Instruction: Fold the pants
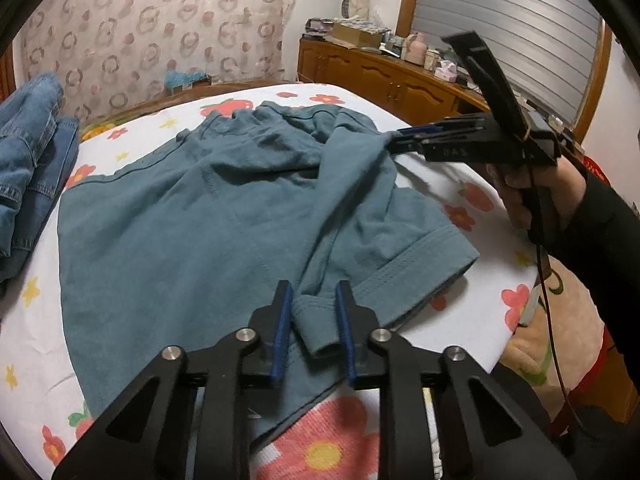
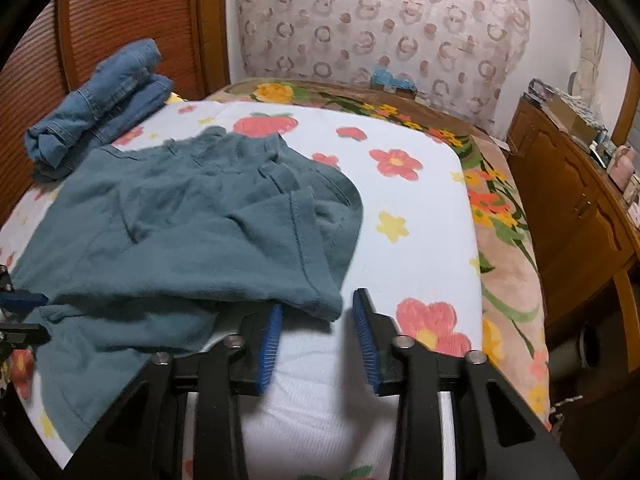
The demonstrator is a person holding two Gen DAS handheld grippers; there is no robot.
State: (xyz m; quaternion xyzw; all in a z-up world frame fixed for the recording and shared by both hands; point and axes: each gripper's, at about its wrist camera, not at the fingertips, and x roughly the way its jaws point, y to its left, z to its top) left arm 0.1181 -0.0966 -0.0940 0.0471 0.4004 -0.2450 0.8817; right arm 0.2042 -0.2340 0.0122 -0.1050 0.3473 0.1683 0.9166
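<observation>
Teal pants (image 1: 192, 216) lie spread on the flowered white sheet (image 1: 36, 344), one leg doubled over the body. My left gripper (image 1: 311, 300) is open, its blue pads either side of a folded hem corner (image 1: 314, 324) at the near edge. In the left wrist view my right gripper (image 1: 404, 138) reaches in from the right at the raised fabric near the waist. In the right wrist view the pants (image 2: 180, 232) fill the left, and my right gripper (image 2: 316, 312) is open with a fabric corner (image 2: 316, 300) lying between the pads, not pinched.
Folded blue jeans (image 1: 28, 152) lie at the left; they also show in the right wrist view (image 2: 100, 100). A wooden cabinet (image 1: 380, 76) with clutter stands behind on the right. The bed edge (image 2: 472, 240) drops to a floral blanket (image 2: 508, 264).
</observation>
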